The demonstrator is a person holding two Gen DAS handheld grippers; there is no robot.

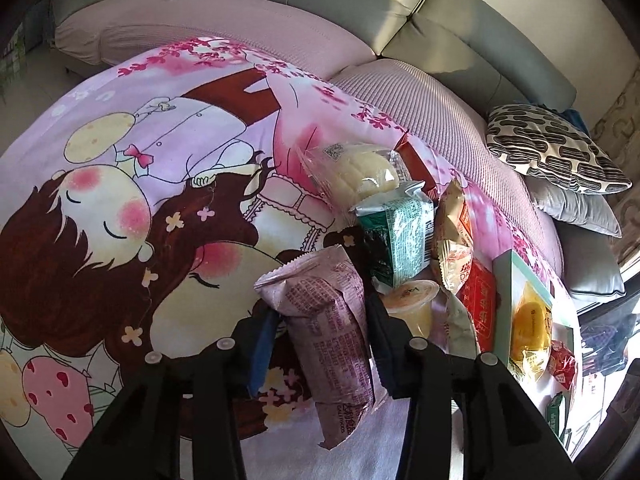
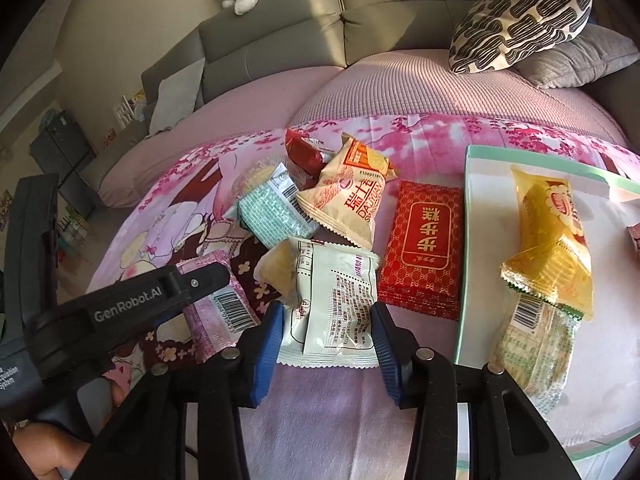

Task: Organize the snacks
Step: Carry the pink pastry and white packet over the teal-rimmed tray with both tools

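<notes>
The left tongs (image 1: pixel 320 344) pinch a purple snack packet (image 1: pixel 332 336) between narrowed jaws; the right tongs (image 2: pixel 328 340) close on a white packet (image 2: pixel 332 304). Right of them, a tray (image 2: pixel 480 184) already holds a yellow packet (image 2: pixel 552 240) and a few others, while a loose pile (image 2: pixel 320 200) ahead remains unsorted. Everything rests on a cartoon-print cloth (image 1: pixel 160 200) before a grey sofa (image 2: pixel 280 40)

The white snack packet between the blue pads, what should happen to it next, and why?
Probably lift it and carry it right onto the tray. The right gripper has its pads against both sides of the white packet, so it looks gripped, and the tray already holds the yellow packet, with bare space left.
</notes>
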